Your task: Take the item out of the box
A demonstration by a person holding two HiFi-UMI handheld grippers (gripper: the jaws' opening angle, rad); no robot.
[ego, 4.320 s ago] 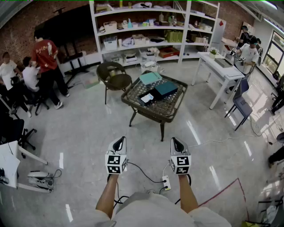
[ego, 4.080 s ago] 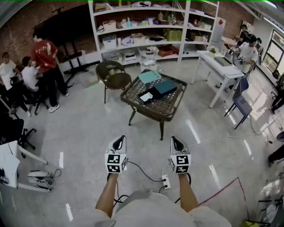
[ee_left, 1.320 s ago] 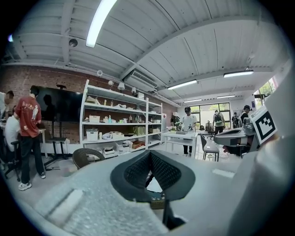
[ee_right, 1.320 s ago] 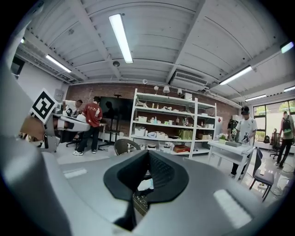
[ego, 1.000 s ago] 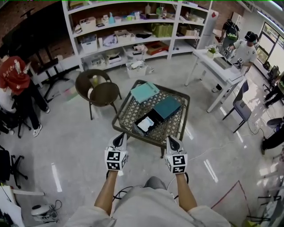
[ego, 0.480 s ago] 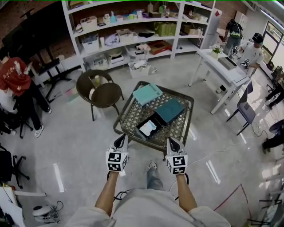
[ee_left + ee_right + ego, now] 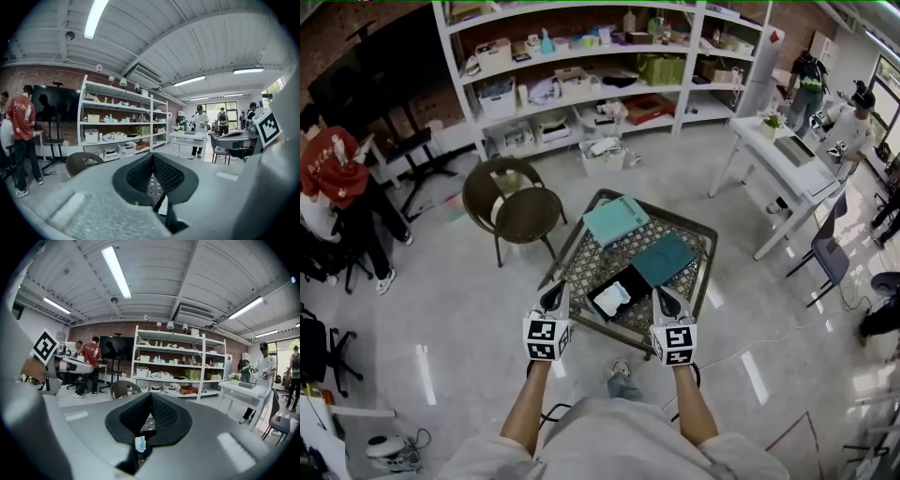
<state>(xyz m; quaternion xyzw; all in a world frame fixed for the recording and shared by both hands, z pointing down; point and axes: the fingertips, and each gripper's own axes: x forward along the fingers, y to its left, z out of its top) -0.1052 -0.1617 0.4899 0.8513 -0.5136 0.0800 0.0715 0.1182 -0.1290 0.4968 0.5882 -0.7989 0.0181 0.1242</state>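
At the near side of the table (image 7: pixel 581 258) I stand with both forearms stretched forward from my body, bare to the elbow, roughly parallel and level with each other. My left forearm (image 7: pixel 528 403) carries the left claw (image 7: pixel 553 292), my right forearm (image 7: pixel 692 408) the right claw (image 7: pixel 664 295). Both claws point ahead toward the table with their marker cubes turned up to my head, and they are held well apart from each other, touching nothing.

Seen along the left claw (image 7: pixel 153 155), its two dark pads meet at the tips with nothing between them: pressed together and empty. The right claw (image 7: pixel 151 395) is the same, pads closed tip to tip and gripping nothing. Low in the slit behind its tips a small white and blue bit shows; what it is I cannot tell.

From my head, the black box (image 7: pixel 633 279) lies open on the near part of the table, between the two claw tips as I look down and just beyond them. The white item (image 7: pixel 613 298) lies inside it. A dark teal lid (image 7: pixel 664 258) lies just beside the box on its far right, and a lighter teal lid (image 7: pixel 616 218) rests farther back. A round chair (image 7: pixel 525 211) stands left of the table, with shelves (image 7: pixel 581 75) along the far wall
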